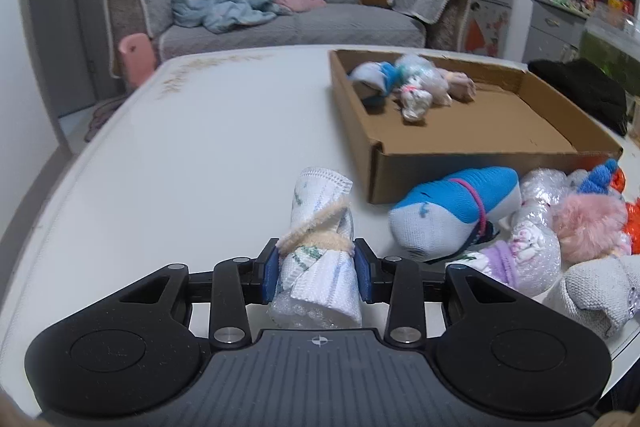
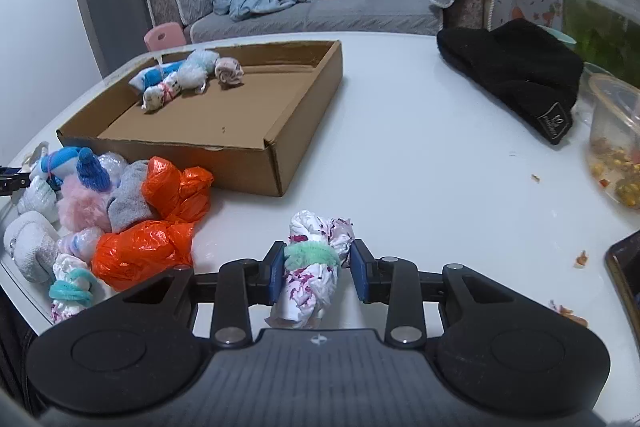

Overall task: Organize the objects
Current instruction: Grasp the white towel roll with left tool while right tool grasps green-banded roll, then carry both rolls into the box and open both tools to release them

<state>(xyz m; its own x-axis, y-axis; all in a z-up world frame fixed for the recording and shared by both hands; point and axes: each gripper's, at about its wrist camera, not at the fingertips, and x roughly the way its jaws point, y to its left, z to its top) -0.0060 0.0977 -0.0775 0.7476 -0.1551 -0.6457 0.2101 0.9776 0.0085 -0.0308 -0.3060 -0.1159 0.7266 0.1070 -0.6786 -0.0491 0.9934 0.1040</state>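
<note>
My left gripper (image 1: 317,269) is shut on a white cloth bundle (image 1: 318,247) tied with a beige band, held just above the white table (image 1: 208,147). My right gripper (image 2: 317,273) is shut on a white plastic bundle with pink print (image 2: 312,267) tied with a green band. A shallow cardboard box (image 1: 416,167) (image 2: 276,155) holds several small bundles (image 1: 408,83) (image 2: 188,75) at its far end. A pile of loose bundles (image 1: 520,227) (image 2: 120,211) lies in front of the box, with a blue and white sock roll (image 1: 452,207) and orange bags (image 2: 160,219).
A black knit hat (image 2: 516,75) lies on the table at the right, beside a glass jar (image 2: 604,3) and a plastic food container (image 2: 616,139). Crumbs are scattered near them. A grey sofa (image 1: 280,11) stands beyond the table.
</note>
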